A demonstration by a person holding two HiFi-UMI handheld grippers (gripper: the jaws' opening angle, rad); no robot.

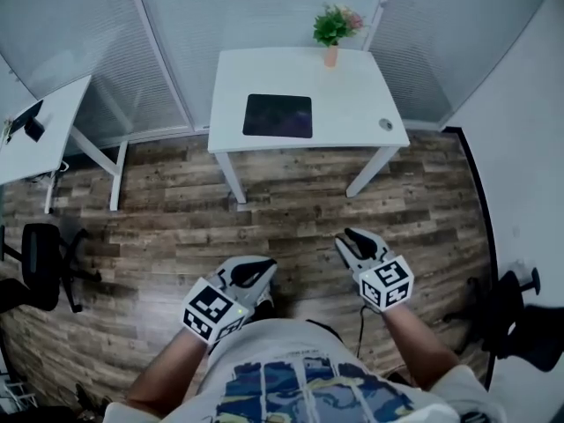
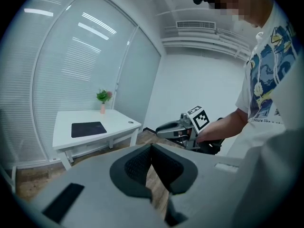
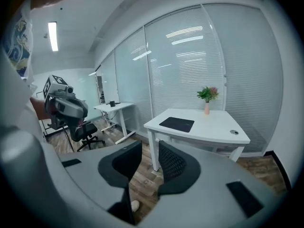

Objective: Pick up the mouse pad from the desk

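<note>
Mouse pad (image 1: 277, 115) lies on the white surface (image 1: 352, 104) (well ahead); left claw (image 1: 254, 273) is closed; right claw (image 1: 351, 239) gapes, empty.

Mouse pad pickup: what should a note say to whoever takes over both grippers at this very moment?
Left gripper: jaws together at the tips, empty.
Right gripper: jaws apart, empty.
Mouse pad: flat on the white desk, left of centre in the head view; potted plant at the desk's back edge.
Done: nothing; the pad is untouched, and both grippers are over the wood floor, well short of the desk.
Left: approach the desk, probably grip the pad by an edge, lift it.
</note>
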